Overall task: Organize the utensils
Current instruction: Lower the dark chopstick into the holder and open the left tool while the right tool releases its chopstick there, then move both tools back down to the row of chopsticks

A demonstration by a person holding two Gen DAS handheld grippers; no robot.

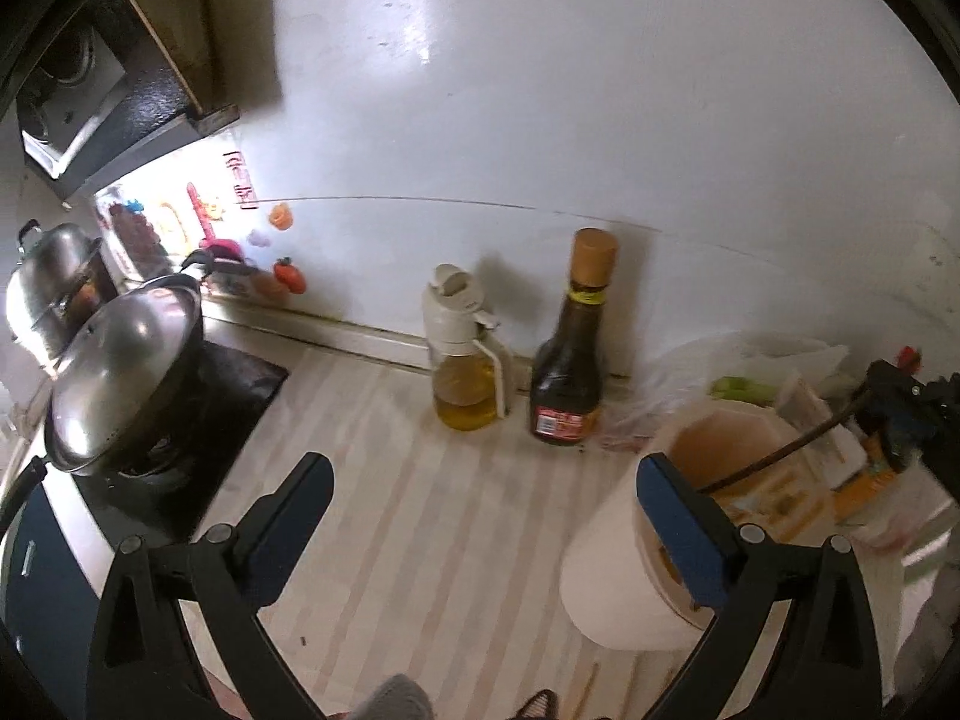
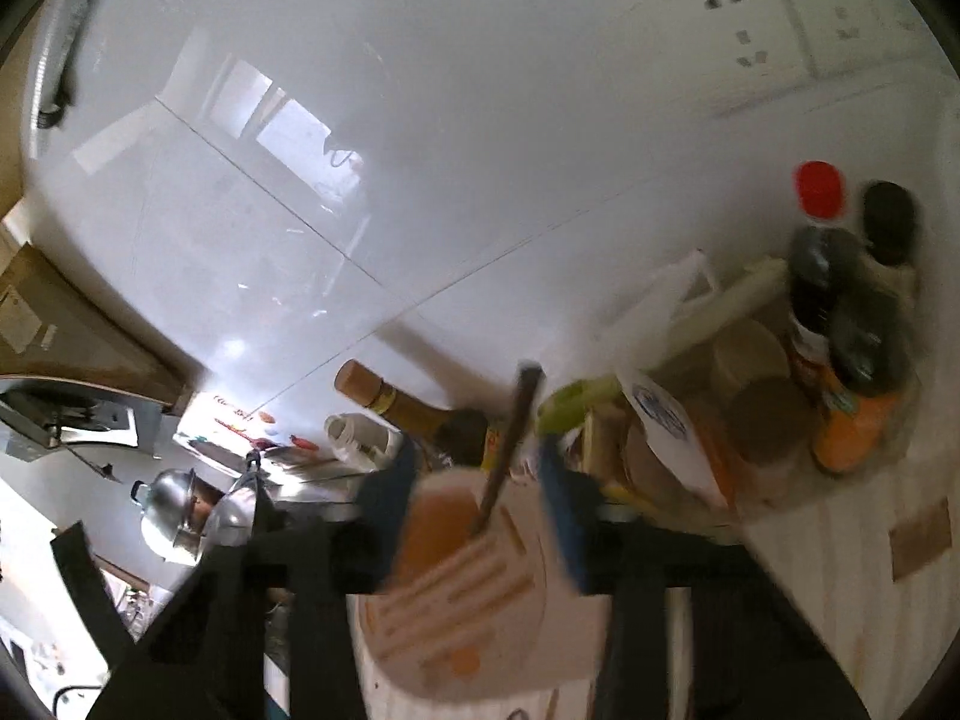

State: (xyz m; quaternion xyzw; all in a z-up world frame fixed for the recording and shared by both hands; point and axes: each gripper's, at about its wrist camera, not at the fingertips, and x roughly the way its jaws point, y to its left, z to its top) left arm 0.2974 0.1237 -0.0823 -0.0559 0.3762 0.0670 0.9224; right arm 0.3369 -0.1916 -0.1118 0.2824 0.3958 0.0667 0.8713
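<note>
A white utensil holder (image 1: 624,576) stands on the striped counter at the right; its orange inside also shows in the right wrist view (image 2: 456,588). A dark utensil handle (image 1: 780,450) leans out of the holder toward my right gripper's body at the far right. In the right wrist view the handle (image 2: 510,438) rises from the holder between my right gripper's (image 2: 474,486) fingers, which stand apart and do not touch it. My left gripper (image 1: 486,498) is open and empty, its right finger (image 1: 684,534) at the holder's rim.
An oil dispenser (image 1: 465,354) and a dark sauce bottle (image 1: 570,360) stand by the white wall. A lidded wok (image 1: 120,372) sits on the stove at left, a steel pot (image 1: 48,282) behind it. Bottles (image 2: 840,324), bags and packets crowd the corner right of the holder.
</note>
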